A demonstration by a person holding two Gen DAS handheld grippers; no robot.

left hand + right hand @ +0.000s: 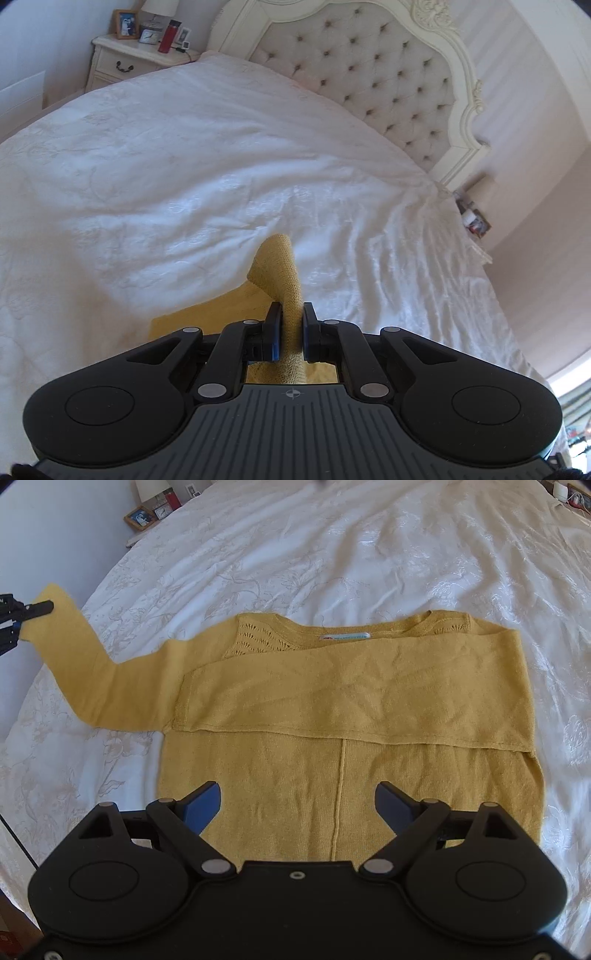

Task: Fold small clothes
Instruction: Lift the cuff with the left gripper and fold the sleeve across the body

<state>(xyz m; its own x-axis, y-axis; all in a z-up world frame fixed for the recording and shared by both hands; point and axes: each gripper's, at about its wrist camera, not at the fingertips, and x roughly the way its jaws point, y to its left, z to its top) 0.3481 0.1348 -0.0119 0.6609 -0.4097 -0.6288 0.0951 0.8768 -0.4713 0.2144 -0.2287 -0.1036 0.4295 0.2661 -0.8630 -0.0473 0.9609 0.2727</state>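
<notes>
Yellow sweater (332, 716) fills only the right view beneath the wide-open right tool (297, 802); left tool (292, 325) pinches its sleeve (284, 273).

Nothing legible; print on white neck label (344, 637) of mustard-yellow knitted sweater (332, 716), upper centre, too blurred to read.

A home bedroom: a bed (184, 155) with white bedspread, tufted headboard (373, 70), and a nightstand (122, 61) carrying a photo frame (125, 24) and lamp (160, 9).

Both wrist views angled down over the bed (184, 166), sharing the sweater (332, 709).
</notes>
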